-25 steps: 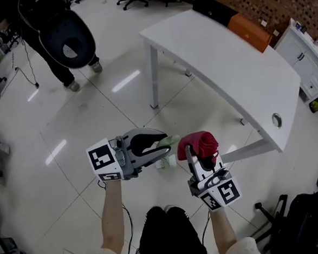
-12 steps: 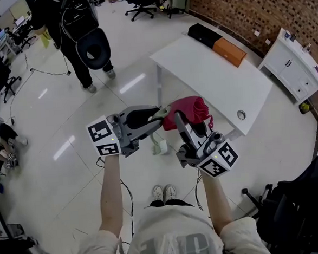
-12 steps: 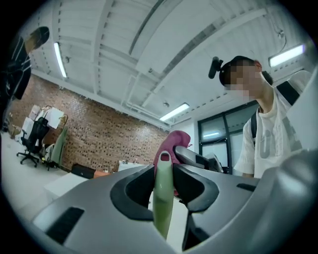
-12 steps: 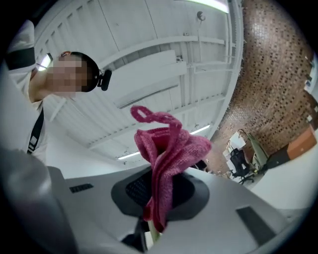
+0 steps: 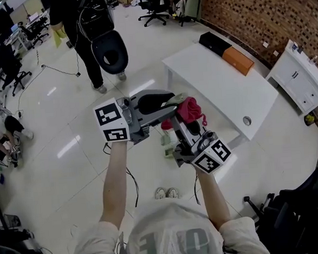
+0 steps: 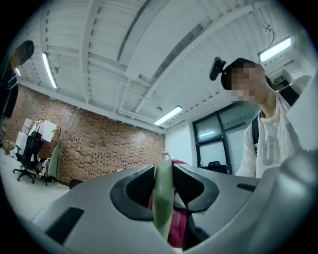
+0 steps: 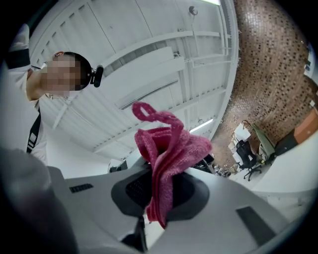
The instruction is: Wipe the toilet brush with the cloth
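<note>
My left gripper (image 5: 171, 101) is shut on the pale green handle of the toilet brush (image 6: 163, 191). The handle stands upright between the jaws, with its loop end on top. In the head view a pale lower part of the brush (image 5: 168, 146) shows below the grippers. It is too small to tell whether it hangs free. My right gripper (image 5: 183, 117) is shut on a bunched red cloth (image 5: 190, 108), which sticks up out of its jaws (image 7: 161, 163). The cloth sits right beside the handle's top; the red cloth (image 6: 176, 230) also shows behind the handle.
A white table (image 5: 227, 89) stands just beyond the grippers, with a black box (image 5: 214, 41) and an orange box (image 5: 238, 61) on its far end. A person carrying a dark round thing (image 5: 103, 43) stands at the upper left. A white cabinet (image 5: 302, 75) is at the right.
Both grippers have risen, together with the brush and the cloth. The cloth has come closer to the handle's top. The view now looks down from higher up.
</note>
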Motion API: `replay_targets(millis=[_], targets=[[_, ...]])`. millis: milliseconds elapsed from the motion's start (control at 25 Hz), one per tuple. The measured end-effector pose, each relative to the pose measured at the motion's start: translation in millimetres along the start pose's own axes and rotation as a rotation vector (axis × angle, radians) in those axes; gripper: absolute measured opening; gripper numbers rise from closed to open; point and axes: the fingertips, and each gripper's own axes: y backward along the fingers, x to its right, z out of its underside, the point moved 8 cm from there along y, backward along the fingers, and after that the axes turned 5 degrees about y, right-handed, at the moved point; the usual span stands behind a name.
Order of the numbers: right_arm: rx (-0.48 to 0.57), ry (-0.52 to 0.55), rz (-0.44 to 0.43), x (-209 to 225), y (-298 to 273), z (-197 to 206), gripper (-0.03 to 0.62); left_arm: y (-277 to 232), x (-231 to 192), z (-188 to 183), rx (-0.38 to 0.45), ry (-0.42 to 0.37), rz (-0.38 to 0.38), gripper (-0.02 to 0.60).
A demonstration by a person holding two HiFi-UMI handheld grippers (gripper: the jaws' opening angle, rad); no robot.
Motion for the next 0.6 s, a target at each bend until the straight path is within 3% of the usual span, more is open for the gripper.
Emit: replay_targets(millis=[160,480,600], targets=[[-0.111,0.031,-0.009,-1,-4,28,0.031,6,3,-14,0.015,-0.017,0.003,0.124],[-0.296,-0.025,0.008,1,5,97,0.031,16,13,-48,0.112,-0.016,-0.005,0.124],[-0.313,-0.027,0.013,-4,6,104,0.031,27,14,-51,0.087,-0.036,-0.065,0.124]])
